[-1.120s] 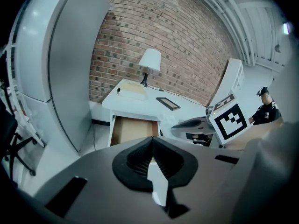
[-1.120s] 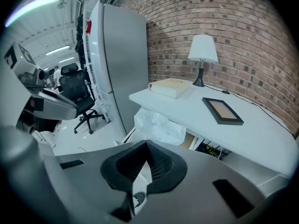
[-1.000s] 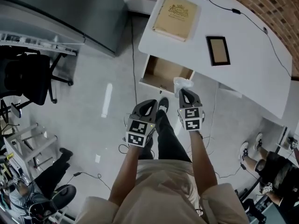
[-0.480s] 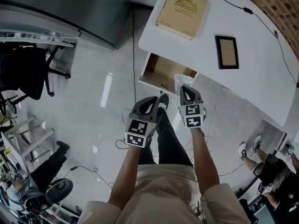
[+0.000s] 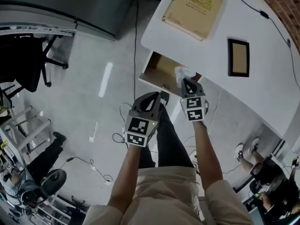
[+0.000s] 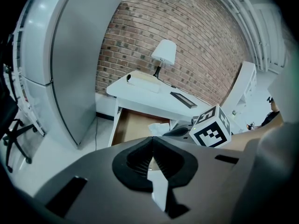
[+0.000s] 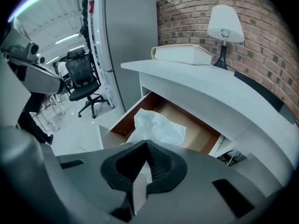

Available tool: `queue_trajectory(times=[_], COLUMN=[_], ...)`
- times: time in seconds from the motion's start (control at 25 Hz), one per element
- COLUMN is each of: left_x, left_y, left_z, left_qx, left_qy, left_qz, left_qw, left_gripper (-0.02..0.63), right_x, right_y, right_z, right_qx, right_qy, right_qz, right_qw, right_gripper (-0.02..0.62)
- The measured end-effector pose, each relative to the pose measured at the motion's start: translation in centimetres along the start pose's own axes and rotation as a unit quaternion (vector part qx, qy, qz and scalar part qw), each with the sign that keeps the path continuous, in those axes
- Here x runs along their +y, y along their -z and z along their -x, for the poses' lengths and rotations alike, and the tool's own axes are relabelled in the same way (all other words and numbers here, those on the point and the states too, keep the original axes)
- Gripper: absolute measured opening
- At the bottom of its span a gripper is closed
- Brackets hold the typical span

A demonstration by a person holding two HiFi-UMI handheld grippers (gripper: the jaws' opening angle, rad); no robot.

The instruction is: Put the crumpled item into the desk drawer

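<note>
A crumpled white plastic item [image 5: 183, 73] hangs from my right gripper [image 5: 187, 82], which is shut on it. The item [image 7: 156, 127] is over the front edge of the open wooden-bottomed drawer [image 7: 196, 129]. In the head view the drawer [image 5: 158, 72] juts out from under the white desk [image 5: 262, 93]. My left gripper [image 5: 154, 96] is shut with nothing in it, low and left of the right one, short of the drawer front. The left gripper view looks past my left gripper [image 6: 150, 141] to the drawer [image 6: 133, 125] and the item [image 6: 159, 127].
On the desk lie a tan book [image 5: 199, 4] and a dark picture frame [image 5: 238, 57]; a white lamp [image 7: 225, 24] stands at the back by the brick wall. A grey cabinet [image 5: 70, 3] and a black office chair [image 5: 23, 64] stand to the left. Cables run over the floor.
My right gripper has carried the crumpled item a little forward, toward the drawer's opening. The left gripper has stayed beside it, still shut.
</note>
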State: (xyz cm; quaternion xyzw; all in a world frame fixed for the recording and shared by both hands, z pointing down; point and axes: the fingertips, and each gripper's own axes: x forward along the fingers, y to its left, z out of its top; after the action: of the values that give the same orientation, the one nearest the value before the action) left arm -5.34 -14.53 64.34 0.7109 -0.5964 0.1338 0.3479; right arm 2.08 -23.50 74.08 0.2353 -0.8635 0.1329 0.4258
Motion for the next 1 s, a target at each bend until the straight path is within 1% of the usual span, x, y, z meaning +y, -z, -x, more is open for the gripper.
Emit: queue_trajectory(times=[0.16,0.28,0.4,0.48,0.6,0.64,0.88,1.0], left_x=[0.3,0.4,1.1,1.3,1.2,1.3,2.3,3.1], left_y=[0.0,0.3,0.7,1.2,2.0,2.2,4.0,4.5], left_z=[-1.7,-3.0,-3.9,-4.2,-4.6,-4.7,-4.4,-4.9], left_qx=[0.001,0.001,0.0,-0.001,0.0,0.0,0.002,0.002], left_qy=[0.005,0.006,0.001,-0.002,0.0,0.0,-0.007,-0.012], left_qz=[-0.005,-0.001,0.005,0.011,0.017,0.018,0.031,0.036], left_qw=[1.0,1.0,1.0,0.9999,0.9999,0.9998,0.9995,0.9993], left_gripper=[0.015,0.015,0.015,0.015,0.015,0.015,0.015,0.015], right_x=[-0.3,-0.1,0.0,0.2,0.8,1.0,0.9,0.2], right_y=[-0.1,0.4,0.7,1.1,2.3,2.6,3.1,3.2], right_z=[-2.4,-3.9,-5.6,-6.3,-7.4,-7.9,-10.6,-12.0], right_qx=[0.006,0.016,0.026,0.037,0.057,0.06,0.063,0.066], right_qy=[-0.005,-0.014,-0.02,-0.019,-0.022,-0.026,-0.045,-0.047], right_qz=[-0.002,0.011,0.042,0.078,0.146,0.158,0.182,0.195], right_qw=[1.0,1.0,0.999,0.996,0.987,0.985,0.98,0.977], right_gripper=[0.025,0.025,0.025,0.025,0.025,0.025,0.025,0.025])
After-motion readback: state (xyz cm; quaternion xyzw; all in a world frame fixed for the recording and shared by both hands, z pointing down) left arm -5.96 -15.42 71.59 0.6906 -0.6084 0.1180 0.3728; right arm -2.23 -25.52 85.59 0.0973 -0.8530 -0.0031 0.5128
